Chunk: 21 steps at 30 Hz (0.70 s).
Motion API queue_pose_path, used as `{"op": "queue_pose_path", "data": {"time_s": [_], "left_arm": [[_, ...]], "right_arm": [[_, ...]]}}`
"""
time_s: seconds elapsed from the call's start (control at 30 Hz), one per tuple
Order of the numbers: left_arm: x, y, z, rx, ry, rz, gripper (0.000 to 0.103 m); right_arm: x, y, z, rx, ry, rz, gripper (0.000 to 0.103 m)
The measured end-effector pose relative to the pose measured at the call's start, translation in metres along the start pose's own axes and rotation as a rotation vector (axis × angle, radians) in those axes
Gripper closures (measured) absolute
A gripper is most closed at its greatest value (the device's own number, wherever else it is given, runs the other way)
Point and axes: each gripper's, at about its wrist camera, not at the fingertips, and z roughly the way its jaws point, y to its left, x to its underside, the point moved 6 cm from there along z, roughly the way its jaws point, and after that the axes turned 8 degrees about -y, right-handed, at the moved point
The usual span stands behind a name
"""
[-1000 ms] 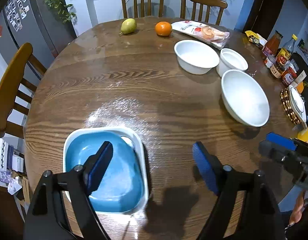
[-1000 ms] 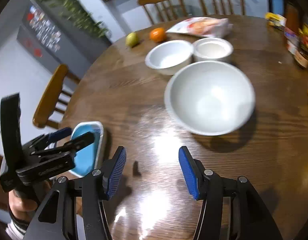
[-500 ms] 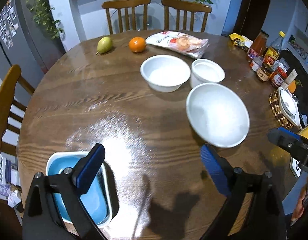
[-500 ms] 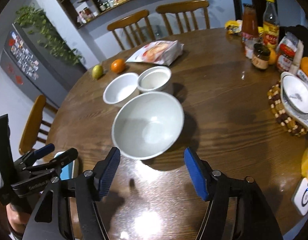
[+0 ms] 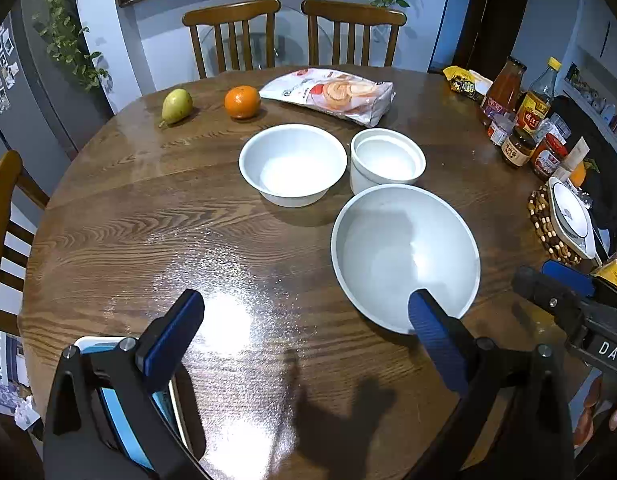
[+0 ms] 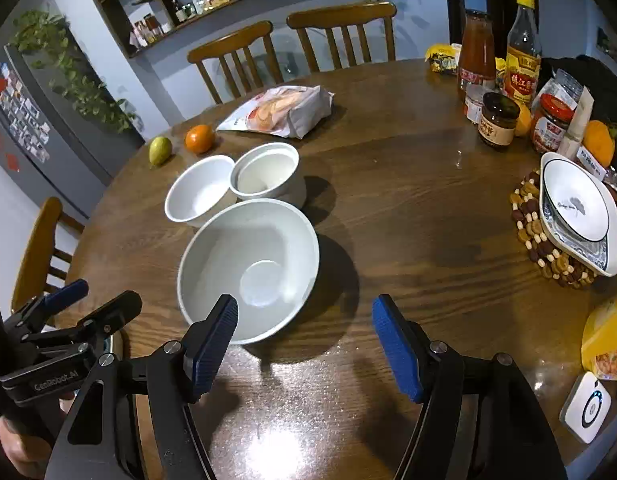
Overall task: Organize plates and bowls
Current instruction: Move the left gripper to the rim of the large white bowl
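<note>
Three white bowls stand on the round wooden table (image 5: 156,216): a large bowl (image 5: 404,256) (image 6: 248,268), a medium bowl (image 5: 292,164) (image 6: 200,196) and a small deep bowl (image 5: 386,160) (image 6: 268,172) behind it. A blue square dish (image 5: 124,420) with a white rim lies at the near left edge, mostly hidden under my left gripper (image 5: 304,336), which is open and empty above the table. My right gripper (image 6: 304,344) is open and empty, just in front of the large bowl. A white plate with a dark rim (image 6: 576,208) rests on a beaded trivet at the right.
A pear (image 5: 176,104), an orange (image 5: 242,102) and a snack bag (image 5: 332,94) lie at the far side. Sauce bottles and jars (image 6: 508,80) crowd the right edge. A white device (image 6: 586,406) and a yellow packet (image 6: 608,336) lie near right. Chairs surround the table.
Both grippers have pulled back and risen, so more of the table shows. The blue dish has slid from under the left gripper's middle to its lower left. Both stay open.
</note>
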Motion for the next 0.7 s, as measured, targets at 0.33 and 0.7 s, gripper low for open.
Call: {"op": "queue_pose_path", "data": {"time_s": [0.33, 0.7], "left_arm": [[0.002, -0.006, 0.042, 0.034, 0.076, -0.032, 0.001], [0.002, -0.011, 0.078, 0.054, 0.139, -0.03, 0.001]], "right_arm": [[-0.006, -0.004, 0.031, 0.024, 0.043, -0.014, 0.032], [-0.007, -0.02, 0.061, 0.012, 0.081, 0.018, 0.032]]}}
